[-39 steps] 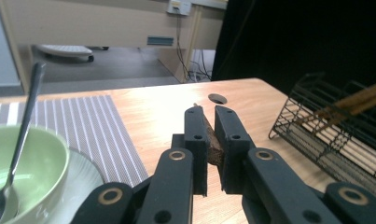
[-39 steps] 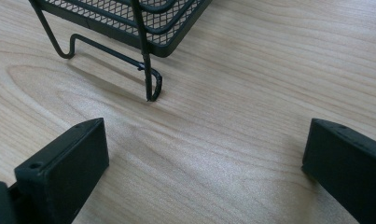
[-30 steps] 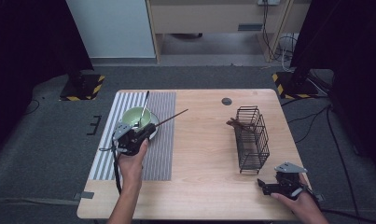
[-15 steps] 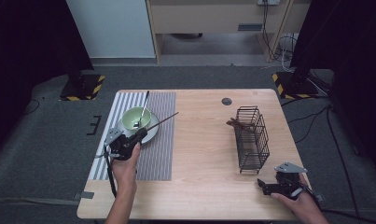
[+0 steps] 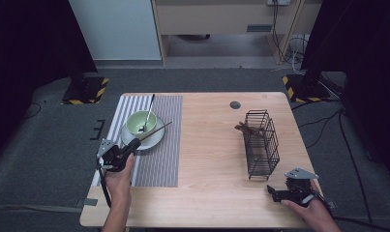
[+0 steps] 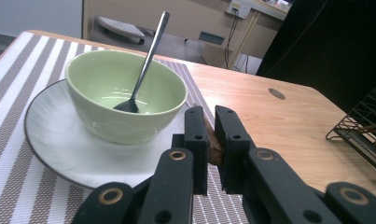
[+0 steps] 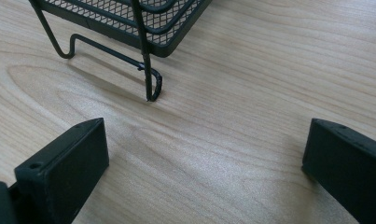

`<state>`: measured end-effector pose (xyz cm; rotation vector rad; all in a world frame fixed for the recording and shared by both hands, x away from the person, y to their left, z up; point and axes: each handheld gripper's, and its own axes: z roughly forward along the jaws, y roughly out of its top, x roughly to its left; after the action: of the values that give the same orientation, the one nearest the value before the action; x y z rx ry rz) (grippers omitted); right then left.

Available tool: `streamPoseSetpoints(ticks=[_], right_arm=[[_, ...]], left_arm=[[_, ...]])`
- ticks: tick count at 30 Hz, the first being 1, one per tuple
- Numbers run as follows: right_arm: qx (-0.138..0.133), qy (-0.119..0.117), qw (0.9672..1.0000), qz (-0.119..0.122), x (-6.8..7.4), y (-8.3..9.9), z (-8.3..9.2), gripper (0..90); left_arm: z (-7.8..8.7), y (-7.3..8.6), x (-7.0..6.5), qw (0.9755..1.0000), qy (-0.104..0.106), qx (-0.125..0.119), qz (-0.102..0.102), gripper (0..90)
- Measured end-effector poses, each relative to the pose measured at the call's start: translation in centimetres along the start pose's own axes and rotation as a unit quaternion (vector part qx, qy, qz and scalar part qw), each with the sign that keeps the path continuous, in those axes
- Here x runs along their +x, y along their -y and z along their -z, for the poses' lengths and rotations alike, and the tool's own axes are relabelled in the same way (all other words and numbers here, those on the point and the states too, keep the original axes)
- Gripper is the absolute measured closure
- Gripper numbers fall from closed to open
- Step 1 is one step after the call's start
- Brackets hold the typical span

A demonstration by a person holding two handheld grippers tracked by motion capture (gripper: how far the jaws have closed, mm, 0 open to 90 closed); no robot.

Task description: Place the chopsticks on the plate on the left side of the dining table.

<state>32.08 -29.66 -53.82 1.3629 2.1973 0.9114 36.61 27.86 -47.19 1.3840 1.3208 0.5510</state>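
Note:
My left gripper [image 5: 130,147] is shut on a thin brown wooden stick [image 5: 155,131] that slants up and right over the plate's rim. In the left gripper view the stick's end [image 6: 215,150] sits pinched between the jaws of that gripper [image 6: 211,123]. Just beyond them stands a pale green bowl [image 6: 125,95] with a metal spoon [image 6: 146,65] in it, on a white plate [image 6: 59,144]. The bowl [image 5: 141,122] rests on a striped placemat [image 5: 161,145]. My right gripper [image 5: 276,193] lies open on the wood [image 7: 204,154], a little in front of a black wire basket [image 5: 261,142].
The basket's foot [image 7: 150,86] stands close ahead of the right jaws. A brown stick-like piece [image 5: 245,129] pokes from the basket's far left side. A dark round grommet [image 5: 235,104] is set in the table [image 5: 207,193] near its far edge. Dark floor surrounds the table.
My left gripper has moved left and toward the table's near edge with the stick in it, drawing back from over the bowl. The right gripper has stayed put.

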Motion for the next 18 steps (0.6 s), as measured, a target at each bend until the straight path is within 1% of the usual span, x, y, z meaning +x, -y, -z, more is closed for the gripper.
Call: streamPoseSetpoints(ticks=[8, 11, 15, 17, 18], right_arm=[[0.000, 0.000, 1.0000, 0.000, 0.0, 0.0, 0.0, 0.4], [0.000, 0.000, 1.0000, 0.000, 0.0, 0.0, 0.0, 0.4], [0.000, 0.000, 1.0000, 0.000, 0.0, 0.0, 0.0, 0.4], [0.000, 0.000, 1.0000, 0.000, 0.0, 0.0, 0.0, 0.4], [0.000, 0.000, 1.0000, 0.000, 0.0, 0.0, 0.0, 0.4]], left_arm=[[0.2, 0.4, 0.5, 1.0000, 0.001, -0.001, 0.004, 83.7], [0.2, 0.7, 0.7, 0.9999, 0.005, 0.009, -0.003, 83.6], [0.4, 1.0, 1.1, 0.9998, 0.008, 0.020, -0.006, 83.5], [0.3, 1.2, 1.3, 0.9995, 0.014, 0.027, -0.008, 83.5], [0.3, 1.2, 1.4, 0.9992, 0.023, 0.032, -0.009, 83.5]])
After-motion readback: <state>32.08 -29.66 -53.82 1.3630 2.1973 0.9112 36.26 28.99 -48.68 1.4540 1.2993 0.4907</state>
